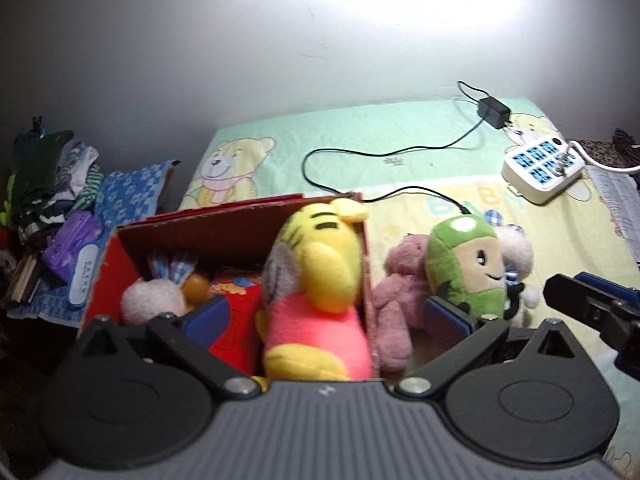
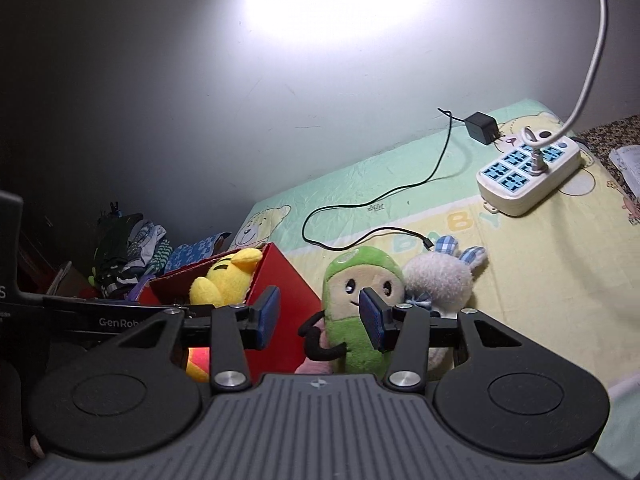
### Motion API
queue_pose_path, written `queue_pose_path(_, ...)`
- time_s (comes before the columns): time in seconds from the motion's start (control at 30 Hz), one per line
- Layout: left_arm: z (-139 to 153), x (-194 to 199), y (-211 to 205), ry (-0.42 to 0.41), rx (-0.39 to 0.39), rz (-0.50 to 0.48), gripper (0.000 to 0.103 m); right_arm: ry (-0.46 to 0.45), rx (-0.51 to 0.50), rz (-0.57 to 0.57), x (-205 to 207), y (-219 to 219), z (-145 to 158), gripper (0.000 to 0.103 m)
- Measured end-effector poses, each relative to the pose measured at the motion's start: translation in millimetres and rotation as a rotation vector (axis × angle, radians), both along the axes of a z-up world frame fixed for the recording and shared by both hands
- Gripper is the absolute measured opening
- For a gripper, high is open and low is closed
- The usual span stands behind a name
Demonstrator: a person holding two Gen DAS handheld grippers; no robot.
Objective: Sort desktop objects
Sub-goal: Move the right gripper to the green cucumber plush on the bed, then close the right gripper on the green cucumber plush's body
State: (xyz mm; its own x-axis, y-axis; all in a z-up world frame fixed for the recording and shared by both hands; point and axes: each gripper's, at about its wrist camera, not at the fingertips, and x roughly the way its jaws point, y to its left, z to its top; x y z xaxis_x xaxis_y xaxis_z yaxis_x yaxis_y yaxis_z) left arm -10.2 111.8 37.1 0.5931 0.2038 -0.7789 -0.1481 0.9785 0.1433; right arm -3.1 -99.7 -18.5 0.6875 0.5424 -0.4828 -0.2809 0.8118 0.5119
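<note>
the yellow plush tiger (image 1: 316, 280) in a pink shirt lies in the red box (image 1: 116, 268), propped against its right wall with head and ear poking over the rim; from the right wrist view its head shows above the box edge. it sits between the jaws of the left gripper (image 1: 332, 316), which stand wide apart and do not touch it, so it reads as just set down. also in the box are a white bunny with checked ears (image 1: 156, 292), something orange behind it, and a red printed packet (image 1: 236, 308).

just outside the right wall, on the bear-print cloth (image 1: 360, 140) over the worktop, a pink plush (image 1: 394, 296) leans against the box, with a green plush with a smiling face (image 2: 360, 300) just beside it and a second white bunny (image 2: 440, 280) touching the green one from behind.

the right gripper (image 2: 320, 316) has its jaws apart, one pad in front of the box corner and the other across the green plush's face, gripping nothing. the step in hand looks like fetching the next toy, probably the green one. that calls for bringing the pads to either side of its body, closing, lifting clear of the bunny and pink plush, then carrying it over the rim while the left gripper backs out of the way. the black charger cable (image 1: 360, 156) and the power strip (image 1: 542, 168) lie well behind.
</note>
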Motion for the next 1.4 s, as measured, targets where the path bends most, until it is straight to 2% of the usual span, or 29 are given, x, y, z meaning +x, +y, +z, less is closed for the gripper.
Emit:
queue_pose_path(0.27,-24,17,-36,0.047,-0.162,-0.146,0.102,0.095,0.066,-0.091,10,-41,-20,0.047)
queue_pose_path(0.47,-54,39,-44,0.118,-0.248,-0.136,0.101,0.184,0.147,-0.105,27,-55,-42,0.047)
queue_pose_path(0.7,-63,52,-58,0.114,-0.182,-0.166,0.101,0.233,0.189,-0.114,45,-59,-57,0.047)
queue_pose_path(0.83,-70,60,-62,0.119,-0.178,-0.192,0.101,0.238,0.209,-0.092,55,-56,-61,0.047)
queue_pose_path(0.93,-79,65,-61,0.141,-0.205,-0.199,0.101,0.236,0.217,-0.076,61,-54,-63,0.047)
queue_pose_path(1.0,-82,66,-63,0.127,-0.18,-0.198,0.101,0.237,0.23,-0.064,64,-53,-65,0.047)
queue_pose_path(1.13,-87,64,-69,0.088,-0.151,-0.225,0.102,0.247,0.251,-0.013,73,-46,-69,0.047)
queue_pose_path(1.23,-94,67,-75,0.112,-0.187,-0.27,0.102,0.259,0.257,0.026,79,-39,-73,0.045)
queue_pose_path(1.33,-103,69,-82,0.11,-0.128,-0.267,0.102,0.279,0.258,0.058,86,-34,-78,0.043)
queue_pose_path(1.4,-107,72,-78,0.118,-0.143,-0.262,0.098,0.292,0.258,0.074,89,-32,-81,0.042)
